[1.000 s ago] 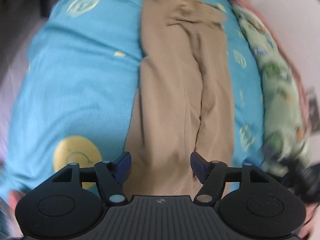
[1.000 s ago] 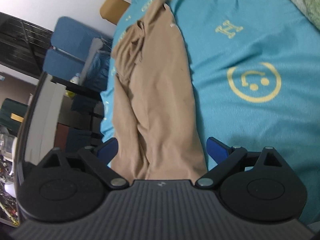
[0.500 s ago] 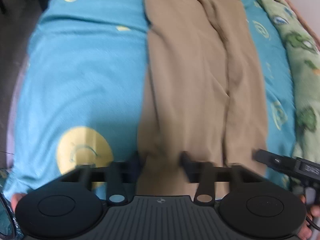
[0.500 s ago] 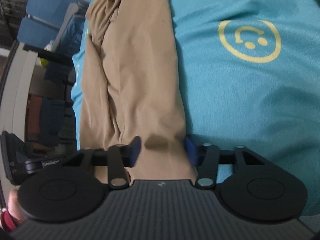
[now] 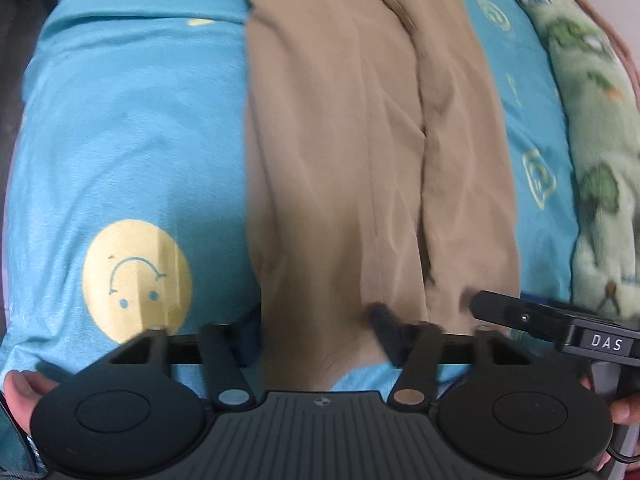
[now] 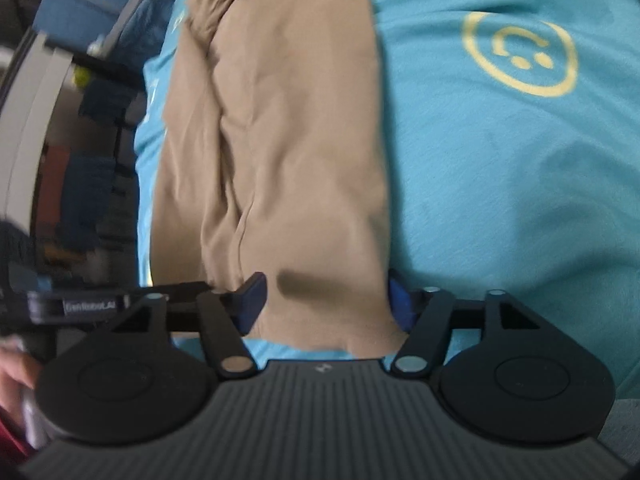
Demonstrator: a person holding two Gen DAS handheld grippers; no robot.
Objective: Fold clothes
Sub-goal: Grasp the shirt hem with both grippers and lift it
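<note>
Both tools have dropped to the near hem of the tan trousers (image 5: 360, 160), lying lengthwise on the blue bedsheet (image 5: 132, 128). The left tool (image 5: 316, 332) and right tool (image 6: 324, 300) straddle the hem, jaws reopening, gripping nothing. Beyond, the fabric remains unfolded.

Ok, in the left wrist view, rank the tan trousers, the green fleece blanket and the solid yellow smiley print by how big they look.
1. tan trousers, filling the middle of the frame.
2. green fleece blanket, a strip along the right edge, cut off by the frame, so its true size is unsure.
3. yellow smiley print, clearly smallest.
</note>
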